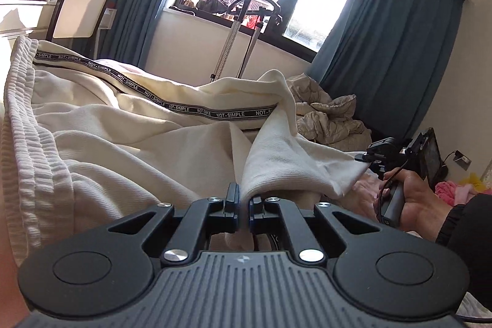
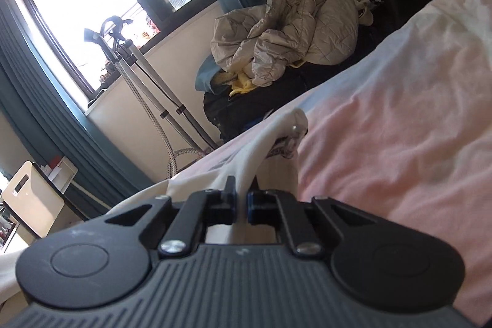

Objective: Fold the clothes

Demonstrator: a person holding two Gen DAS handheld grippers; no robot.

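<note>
Left wrist view: left gripper (image 1: 243,203) pinches a fold of the cream trousers (image 1: 129,125), spread on the bed.
Right wrist view: right gripper (image 2: 241,199) clamps another cream edge over the pink sheet (image 2: 393,143); uneven pulling risks slippage.

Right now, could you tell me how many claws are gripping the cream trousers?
2: the left claw pinches a fold of the cream trousers; the right claw pinches another edge, to the left claw's right.

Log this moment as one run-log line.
task: fold clothes | left gripper: shut on cream pants | right gripper: shut on cream pants | surface: pink bedsheet
</note>
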